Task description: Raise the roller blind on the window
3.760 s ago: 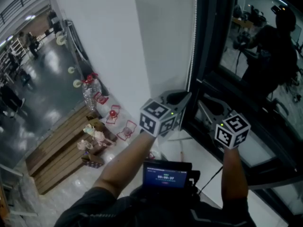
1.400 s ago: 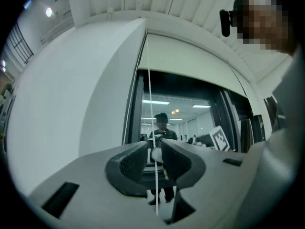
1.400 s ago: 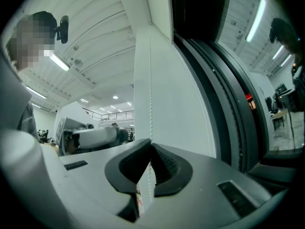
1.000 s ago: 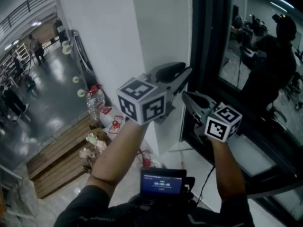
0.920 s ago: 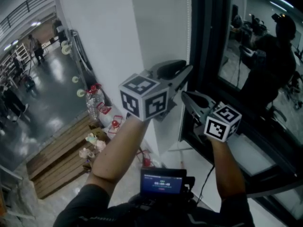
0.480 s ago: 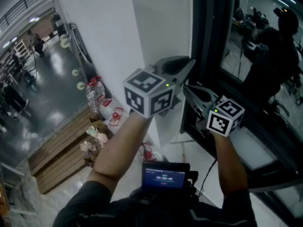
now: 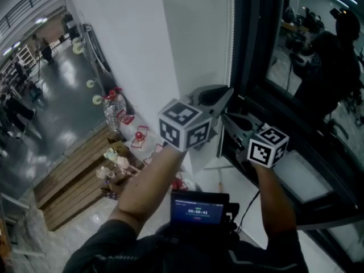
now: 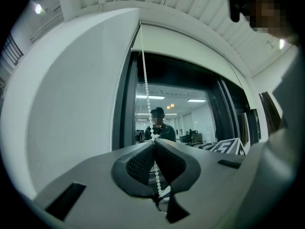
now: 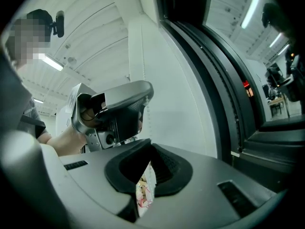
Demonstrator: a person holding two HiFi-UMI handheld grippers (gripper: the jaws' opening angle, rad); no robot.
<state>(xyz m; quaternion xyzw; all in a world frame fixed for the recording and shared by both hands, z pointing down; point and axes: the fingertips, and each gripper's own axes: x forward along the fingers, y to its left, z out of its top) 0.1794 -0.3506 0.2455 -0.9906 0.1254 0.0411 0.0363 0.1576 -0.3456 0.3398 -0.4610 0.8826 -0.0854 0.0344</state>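
Left tool (image 8: 153,142), jaws just closing, pinches the bead chain (image 8: 144,80) rising from its tips. The chain is probably light, limp and slippery; best nipped between beads.

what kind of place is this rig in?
Probably a large office or workshop building, indoors: a dark-framed window with a roller-blind bead chain, and a glossy hall floor with wooden planks and people beyond.
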